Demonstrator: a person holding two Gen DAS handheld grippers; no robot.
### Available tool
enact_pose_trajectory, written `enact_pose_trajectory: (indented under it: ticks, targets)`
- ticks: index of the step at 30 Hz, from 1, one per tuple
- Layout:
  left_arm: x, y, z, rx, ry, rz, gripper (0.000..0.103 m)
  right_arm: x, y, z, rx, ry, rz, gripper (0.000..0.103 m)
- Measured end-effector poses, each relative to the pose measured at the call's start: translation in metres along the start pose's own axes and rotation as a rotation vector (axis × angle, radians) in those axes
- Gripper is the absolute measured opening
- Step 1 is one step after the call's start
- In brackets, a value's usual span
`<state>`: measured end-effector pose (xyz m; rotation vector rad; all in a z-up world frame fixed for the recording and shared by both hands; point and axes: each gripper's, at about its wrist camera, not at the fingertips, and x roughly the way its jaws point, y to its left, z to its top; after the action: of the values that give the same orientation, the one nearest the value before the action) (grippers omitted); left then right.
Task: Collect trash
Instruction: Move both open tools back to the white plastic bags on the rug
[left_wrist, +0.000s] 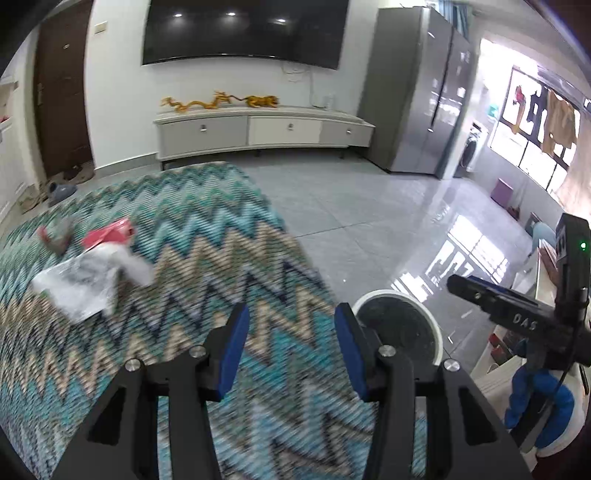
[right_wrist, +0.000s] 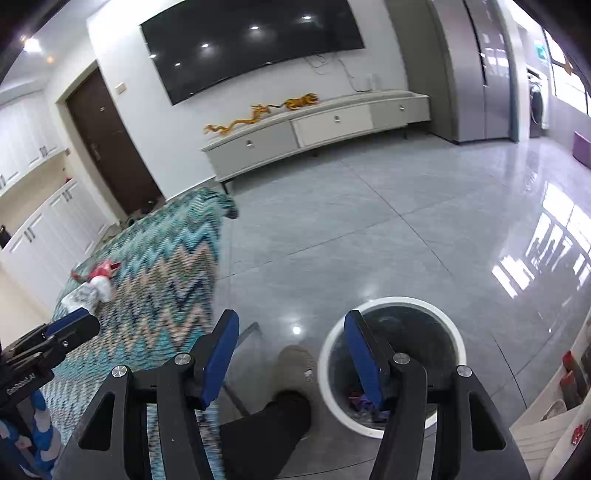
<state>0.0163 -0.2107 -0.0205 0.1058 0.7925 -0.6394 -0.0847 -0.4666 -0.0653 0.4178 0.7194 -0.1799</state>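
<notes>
Trash (left_wrist: 88, 284) on the zigzag-cloth table (left_wrist: 207, 258), still to collect: white crumpled plastic bag, with a red wrapper (left_wrist: 110, 233) touching its far side and one more small reddish scrap (left_wrist: 55, 236) just beyond, blurry. Landmark = white round bin (right_wrist: 391, 369).

Nearest: right gripper (right_wrist: 291, 354) hangs above the floor at the bin's left rim, jaws apart, nothing between them. Some dark and purple scraps (right_wrist: 360, 400) lie in the bin bottom, so it probably just serves as the drop point. Person's slippered foot (right_wrist: 293, 369) sits on the floor just left of the bin, touching or nearly touching its wall.

Left gripper (left_wrist: 291, 347) is left of the bin, over the table's near corner, jaws apart and empty, aimed along the cloth. Looks lined up for a reach to the pile.

Pile is well left of the bin and farther away, near the cloth's left side. Bin stands on the floor beside the table edge, likely so drops are short.

Far behind the bin: TV cabinet (right_wrist: 314, 125) against the wall, wall TV (right_wrist: 251, 44) above it.

Thin bag will likely crumple under pinch; grab a bunched fold.
</notes>
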Motion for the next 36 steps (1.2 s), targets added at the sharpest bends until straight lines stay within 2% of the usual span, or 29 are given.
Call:
enact_pose_trajectory:
  ticks: [12, 17, 22, 27, 29, 31, 36]
  targets:
    - [-0.064, 0.100, -0.045, -0.182, -0.067, 0.074, 0.046, -0.011, 0.094, -0.004, -0.163, 0.029, 0.042, 0.057]
    - [-0.088, 0.148, -0.068, -0.247, -0.094, 0.079, 0.046, -0.012, 0.128, -0.003, -0.212, 0.034, 0.058, 0.057]
    - [-0.103, 0.183, -0.087, -0.287, -0.089, 0.069, 0.046, 0.007, 0.161, -0.005, -0.227, 0.068, 0.074, 0.058]
    - [-0.107, 0.213, -0.083, -0.311, -0.080, 0.043, 0.047, 0.026, 0.196, -0.005, -0.250, 0.085, 0.103, 0.058]
    - [-0.104, 0.223, -0.075, -0.311, -0.076, 0.038, 0.052, 0.034, 0.210, -0.005, -0.260, 0.090, 0.116, 0.058]
    - [-0.099, 0.231, -0.064, -0.307, -0.072, 0.031, 0.058, 0.042, 0.219, -0.004, -0.271, 0.095, 0.122, 0.058]
    - [-0.068, 0.244, -0.035, -0.283, -0.031, -0.014, 0.060, 0.063, 0.232, -0.003, -0.275, 0.115, 0.132, 0.058]
